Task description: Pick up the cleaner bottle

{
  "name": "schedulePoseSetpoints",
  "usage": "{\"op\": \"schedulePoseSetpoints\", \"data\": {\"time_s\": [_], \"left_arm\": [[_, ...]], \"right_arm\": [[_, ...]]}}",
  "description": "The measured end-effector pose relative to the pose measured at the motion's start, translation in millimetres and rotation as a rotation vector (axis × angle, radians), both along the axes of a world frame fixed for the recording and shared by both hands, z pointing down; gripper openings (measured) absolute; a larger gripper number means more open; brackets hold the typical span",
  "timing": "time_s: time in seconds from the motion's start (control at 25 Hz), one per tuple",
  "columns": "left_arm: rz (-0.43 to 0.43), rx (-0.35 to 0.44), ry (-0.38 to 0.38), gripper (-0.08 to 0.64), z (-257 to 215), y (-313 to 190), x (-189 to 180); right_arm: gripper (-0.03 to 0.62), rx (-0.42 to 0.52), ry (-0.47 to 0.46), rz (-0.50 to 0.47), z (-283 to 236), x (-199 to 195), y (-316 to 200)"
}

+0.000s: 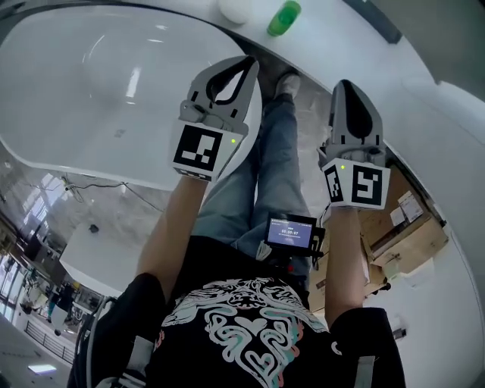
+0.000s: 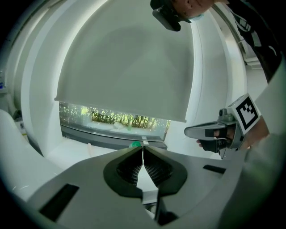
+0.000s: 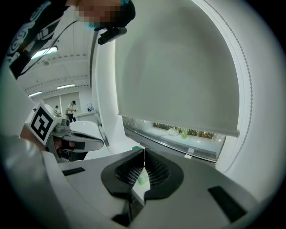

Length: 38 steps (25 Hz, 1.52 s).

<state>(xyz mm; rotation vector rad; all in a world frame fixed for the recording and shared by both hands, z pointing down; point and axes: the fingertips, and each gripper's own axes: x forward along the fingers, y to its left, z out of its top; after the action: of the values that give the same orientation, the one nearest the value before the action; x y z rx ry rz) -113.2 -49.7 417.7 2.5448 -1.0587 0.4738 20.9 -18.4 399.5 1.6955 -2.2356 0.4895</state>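
The cleaner bottle (image 1: 284, 17) is green and stands on the white ledge at the top of the head view, beyond both grippers. My left gripper (image 1: 250, 63) is held in the air short of it, jaws shut and empty. My right gripper (image 1: 345, 85) hangs to the right at about the same distance, also shut with nothing in it. In the left gripper view only the bottle's green top (image 2: 134, 144) peeks over the closed tips (image 2: 143, 150). In the right gripper view a bit of green bottle (image 3: 142, 180) shows through the gap below the closed tips (image 3: 144, 152).
A large white rounded basin (image 1: 114, 83) fills the upper left. A white round object (image 1: 235, 9) sits left of the bottle. A cardboard box (image 1: 402, 235) lies on the floor at right. A window with a lowered roller blind (image 2: 125, 80) is behind the ledge.
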Motion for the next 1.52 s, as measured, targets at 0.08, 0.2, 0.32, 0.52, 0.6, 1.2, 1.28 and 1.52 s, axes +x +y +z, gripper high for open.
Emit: {"op": "schedulePoseSetpoints", "data": {"time_s": [0.08, 0.2, 0.32, 0.52, 0.6, 1.2, 1.28, 1.52], "left_arm": [[0.024, -0.001, -0.017, 0.02, 6, 0, 5], [0.035, -0.013, -0.021, 0.02, 14, -3, 11], [0.049, -0.019, -0.039, 0.02, 26, -10, 13], [0.051, -0.026, -0.066, 0.02, 43, -20, 13], [0.041, -0.04, -0.08, 0.02, 53, -24, 12], [-0.014, -0.087, -0.118, 0.02, 111, -47, 31], [-0.012, -0.092, -0.121, 0.02, 117, -48, 38], [-0.054, -0.095, -0.154, 0.02, 130, -56, 44]], "right_arm": [[0.026, 0.0, 0.002, 0.005, 2, 1, -2], [0.026, 0.0, 0.001, 0.016, 5, 5, -5], [0.026, -0.008, 0.001, 0.024, 15, 5, -12], [0.026, -0.029, -0.001, 0.03, 33, 4, -22], [0.026, -0.036, -0.003, 0.03, 40, 4, -26], [0.026, -0.073, -0.016, 0.004, 81, 11, -43], [0.026, -0.079, -0.023, 0.005, 85, 12, -43], [0.026, -0.091, -0.1, 0.019, 90, 14, -51]]}}
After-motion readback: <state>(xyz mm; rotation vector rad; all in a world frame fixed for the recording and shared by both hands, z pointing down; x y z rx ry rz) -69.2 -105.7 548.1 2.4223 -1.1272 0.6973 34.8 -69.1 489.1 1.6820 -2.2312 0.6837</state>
